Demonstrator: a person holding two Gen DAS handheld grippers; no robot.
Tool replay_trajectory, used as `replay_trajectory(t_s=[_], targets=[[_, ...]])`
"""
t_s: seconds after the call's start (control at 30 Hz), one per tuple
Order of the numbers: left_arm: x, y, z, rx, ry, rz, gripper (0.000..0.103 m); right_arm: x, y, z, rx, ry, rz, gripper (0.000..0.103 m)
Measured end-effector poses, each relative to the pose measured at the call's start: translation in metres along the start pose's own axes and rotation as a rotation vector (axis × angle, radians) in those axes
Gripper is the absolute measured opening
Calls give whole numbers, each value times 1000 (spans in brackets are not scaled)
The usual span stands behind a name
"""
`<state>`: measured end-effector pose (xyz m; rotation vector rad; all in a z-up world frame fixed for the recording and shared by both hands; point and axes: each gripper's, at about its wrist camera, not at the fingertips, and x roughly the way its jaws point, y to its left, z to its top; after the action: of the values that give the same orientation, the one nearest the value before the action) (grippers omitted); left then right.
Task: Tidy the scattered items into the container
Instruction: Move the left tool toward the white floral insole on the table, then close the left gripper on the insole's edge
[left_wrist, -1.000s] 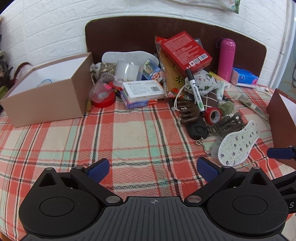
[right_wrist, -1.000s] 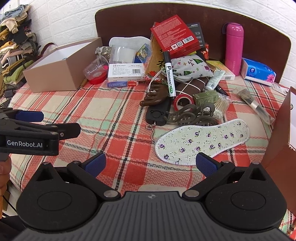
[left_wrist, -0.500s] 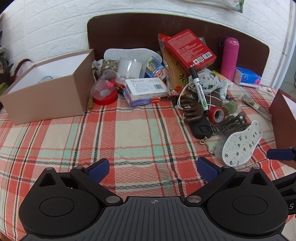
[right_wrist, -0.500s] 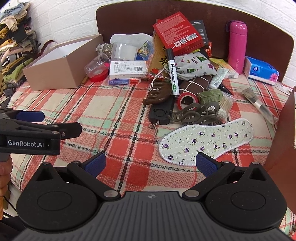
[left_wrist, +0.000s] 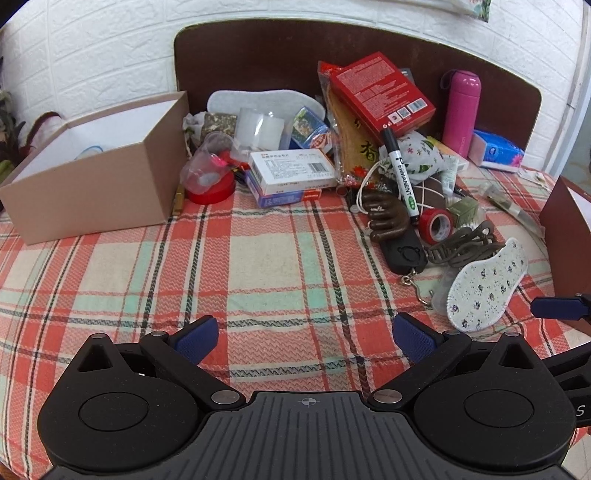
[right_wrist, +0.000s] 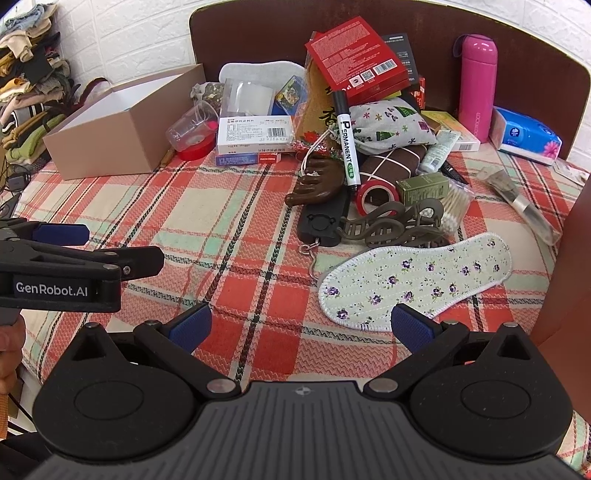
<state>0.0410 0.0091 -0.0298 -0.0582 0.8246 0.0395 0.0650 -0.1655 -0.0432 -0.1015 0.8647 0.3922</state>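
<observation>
An open cardboard box (left_wrist: 99, 177) (right_wrist: 122, 125) stands at the far left of the plaid-covered table. A heap of items lies at the back: a white medicine box (left_wrist: 291, 171), a red box (left_wrist: 380, 92), a permanent marker (right_wrist: 345, 138), a brown wooden comb (right_wrist: 314, 184), a red tape roll (right_wrist: 376, 195), a hair claw (right_wrist: 391, 225) and a floral insole (right_wrist: 413, 277). My left gripper (left_wrist: 304, 338) is open and empty over the near cloth. My right gripper (right_wrist: 301, 325) is open and empty just before the insole.
A pink flask (right_wrist: 476, 85) and a blue tissue pack (right_wrist: 524, 134) stand at the back right. A brown box wall (left_wrist: 569, 243) rises at the right edge. A dark headboard (left_wrist: 258, 59) backs the heap. The left gripper shows at the left of the right wrist view (right_wrist: 62, 236).
Both grippers have drawn back and up slightly, so the heap looks a bit farther. Both stay open and empty. Nothing on the table has moved.
</observation>
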Motion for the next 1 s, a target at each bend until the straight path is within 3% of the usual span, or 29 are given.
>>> replay_trajectory(t_s=[0.77, 1.0], targets=[[25, -5, 4, 18, 31, 15, 103, 24, -12, 2, 24, 45, 28, 103], [50, -10, 3, 24, 87, -31, 103, 38, -38, -5, 80, 57, 16, 103]])
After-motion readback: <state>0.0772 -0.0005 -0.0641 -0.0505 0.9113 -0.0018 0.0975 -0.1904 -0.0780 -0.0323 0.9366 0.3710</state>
